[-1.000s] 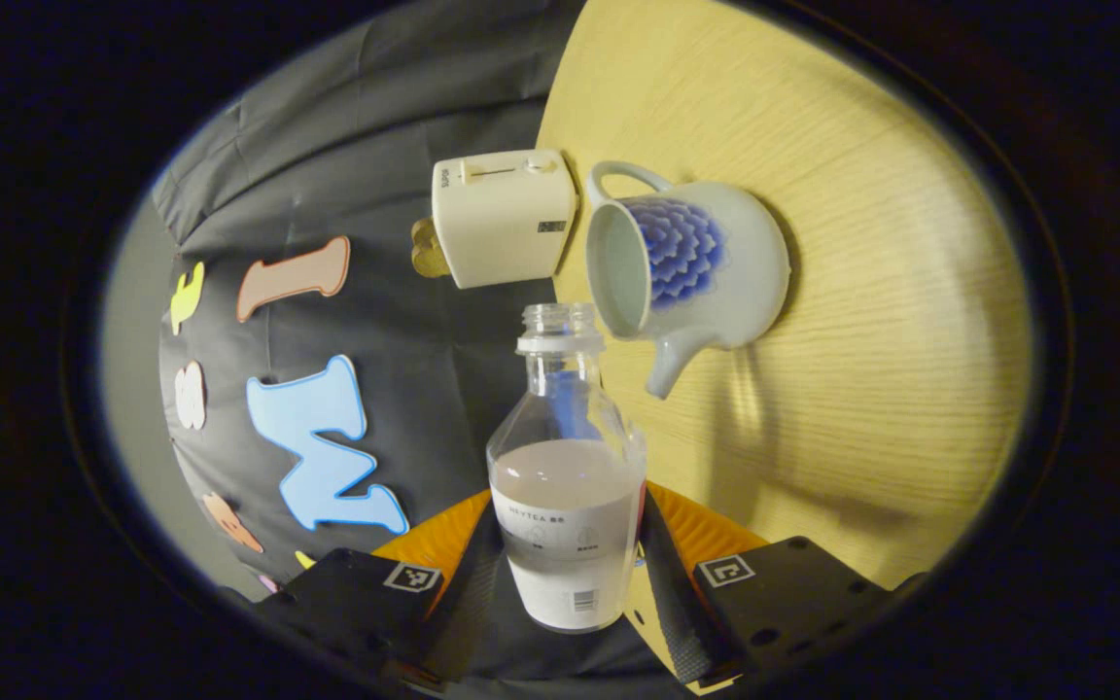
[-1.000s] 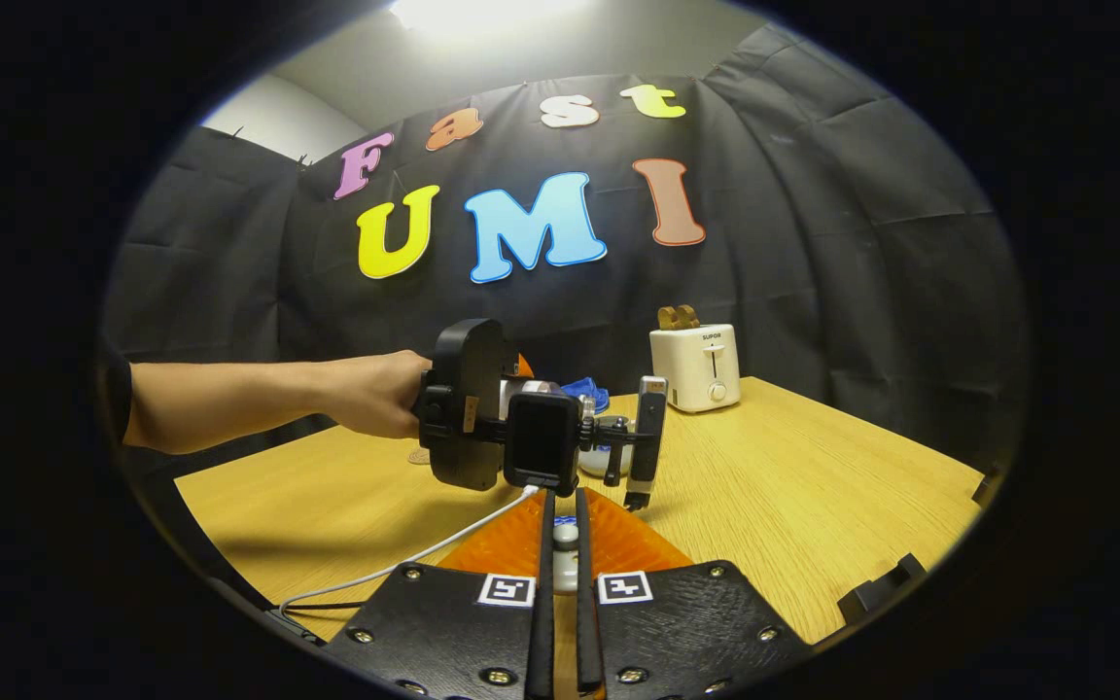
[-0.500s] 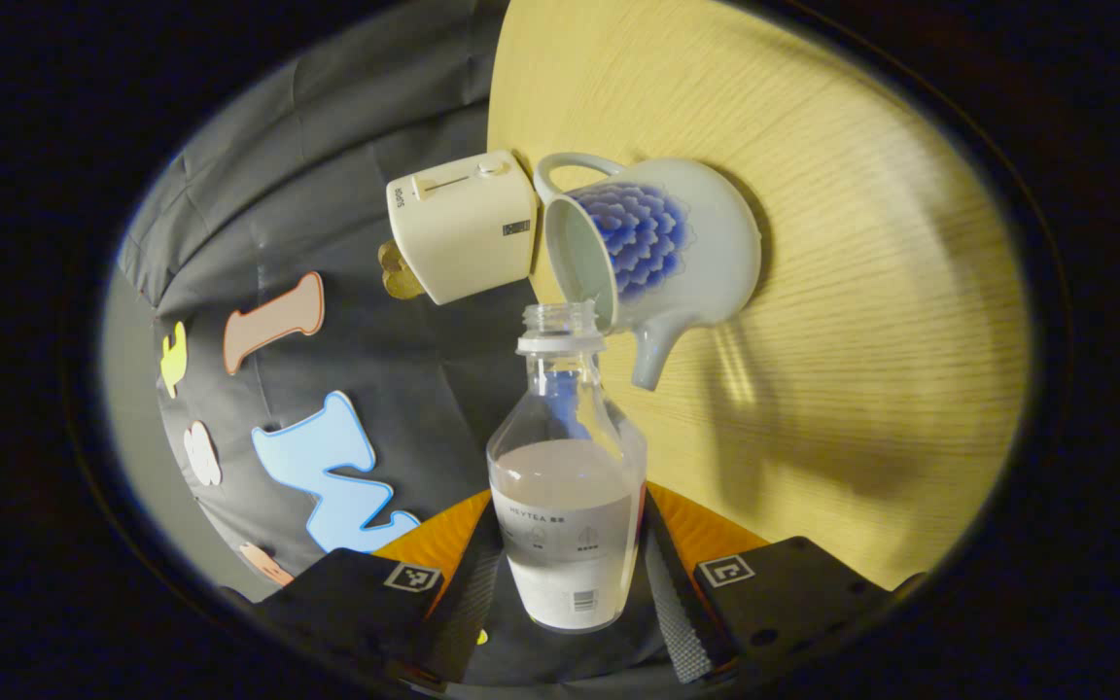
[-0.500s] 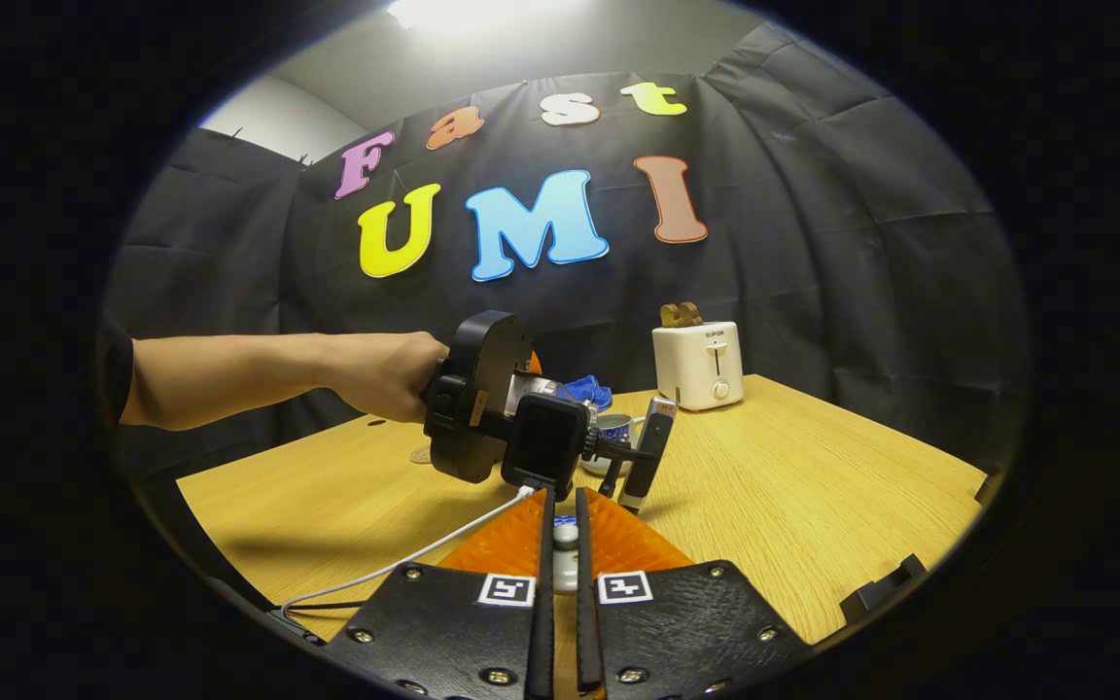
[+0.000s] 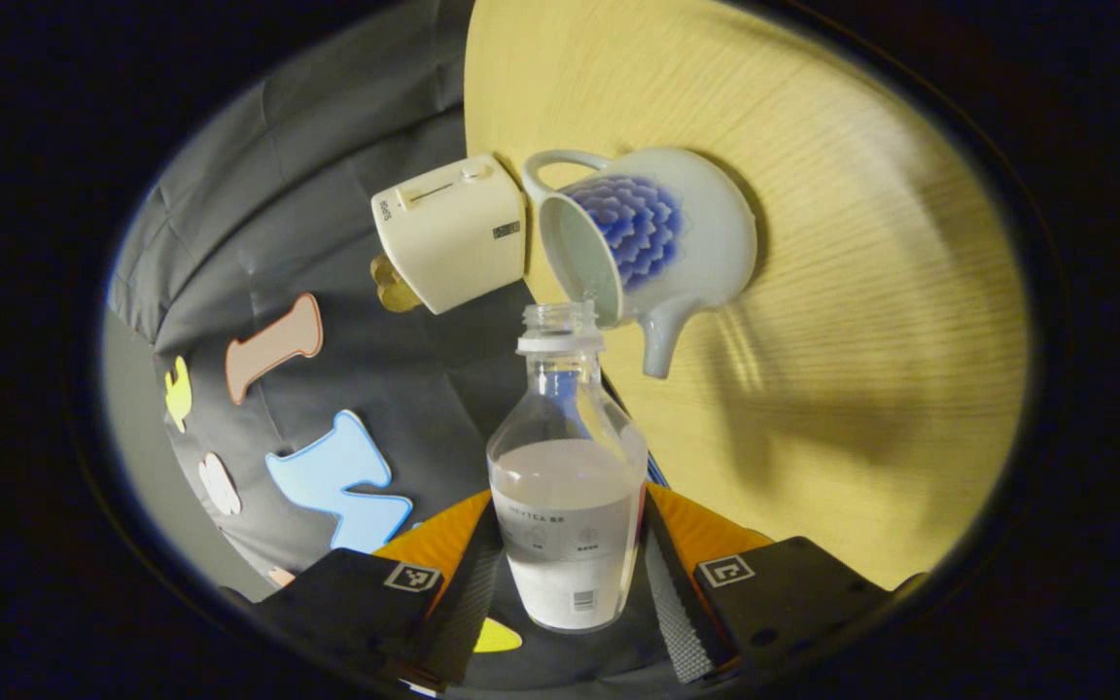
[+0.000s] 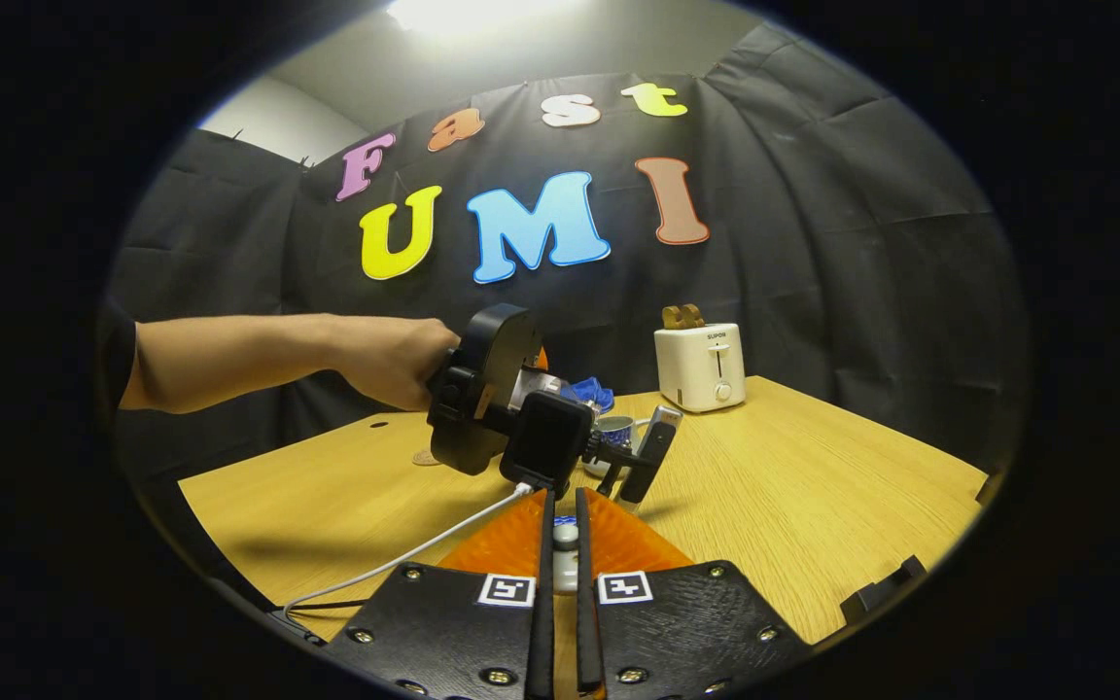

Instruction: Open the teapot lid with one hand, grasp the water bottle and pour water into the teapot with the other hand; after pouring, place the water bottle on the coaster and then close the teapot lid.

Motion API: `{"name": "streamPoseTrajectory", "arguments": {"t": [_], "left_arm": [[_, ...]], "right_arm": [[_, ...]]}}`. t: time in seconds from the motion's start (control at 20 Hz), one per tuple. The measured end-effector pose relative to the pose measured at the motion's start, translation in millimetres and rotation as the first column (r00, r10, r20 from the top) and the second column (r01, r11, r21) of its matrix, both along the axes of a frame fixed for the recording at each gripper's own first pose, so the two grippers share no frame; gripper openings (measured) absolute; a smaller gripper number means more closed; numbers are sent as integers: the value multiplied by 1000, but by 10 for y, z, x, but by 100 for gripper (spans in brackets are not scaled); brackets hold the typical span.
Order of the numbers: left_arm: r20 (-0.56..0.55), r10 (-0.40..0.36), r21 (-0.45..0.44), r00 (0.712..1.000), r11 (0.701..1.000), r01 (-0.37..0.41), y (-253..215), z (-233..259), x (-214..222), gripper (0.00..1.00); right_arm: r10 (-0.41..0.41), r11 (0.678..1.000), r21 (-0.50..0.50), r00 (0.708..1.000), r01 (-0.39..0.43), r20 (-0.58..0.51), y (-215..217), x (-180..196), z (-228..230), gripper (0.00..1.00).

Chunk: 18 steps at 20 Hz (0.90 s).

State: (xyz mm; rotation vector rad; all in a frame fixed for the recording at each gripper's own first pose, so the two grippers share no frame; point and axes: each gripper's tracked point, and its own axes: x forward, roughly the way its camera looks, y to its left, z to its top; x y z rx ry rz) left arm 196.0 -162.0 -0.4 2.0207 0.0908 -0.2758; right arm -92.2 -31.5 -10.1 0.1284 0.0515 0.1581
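My left gripper point(image 5: 570, 530) is shut on the clear water bottle point(image 5: 565, 486), which is uncapped and roughly half full. The view is rolled over, so the table stands nearly on end. The bottle's mouth sits just in front of the rim of the open white teapot point(image 5: 677, 233) with a blue flower. No stream of water is visible. In the right gripper view, a hand point(image 6: 395, 362) holds the left gripper point(image 6: 531, 423) tilted over the teapot point(image 6: 615, 429), which is mostly hidden behind it. My right gripper point(image 6: 560, 530) is shut on the small white teapot lid point(image 6: 566, 560), held above the table's near side.
A cream toaster point(image 6: 699, 367) stands at the back of the wooden table point(image 6: 813, 486), just behind the teapot. A round coaster point(image 6: 424, 457) lies on the table behind the hand. A white cable point(image 6: 404, 559) trails from the left gripper toward the near edge.
The left gripper has rolled further over, tipping the bottle and bringing its mouth closer to the teapot's opening. The right gripper with the lid has stayed put.
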Motion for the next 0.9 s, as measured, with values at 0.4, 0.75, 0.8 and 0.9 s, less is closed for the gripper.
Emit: {"name": "streamPoseTrajectory", "arguments": {"t": [0.4,0.75,0.8,0.9], "left_arm": [[31,-22,65,999,998,19,-65,121,-19,88],[43,-34,97,998,995,29,-108,169,-23,87],[47,-36,96,998,995,31,-110,183,-21,87],[46,-34,92,998,995,29,-99,181,-16,87]], "right_arm": [[0,1000,1,1000,0,-5,-1,-3,-5,9],[-7,1000,0,1000,7,-7,-15,-17,-7,9],[-7,1000,0,1000,7,-8,-10,-13,-6,9],[-8,1000,0,1000,8,-8,-14,-8,-6,9]]}}
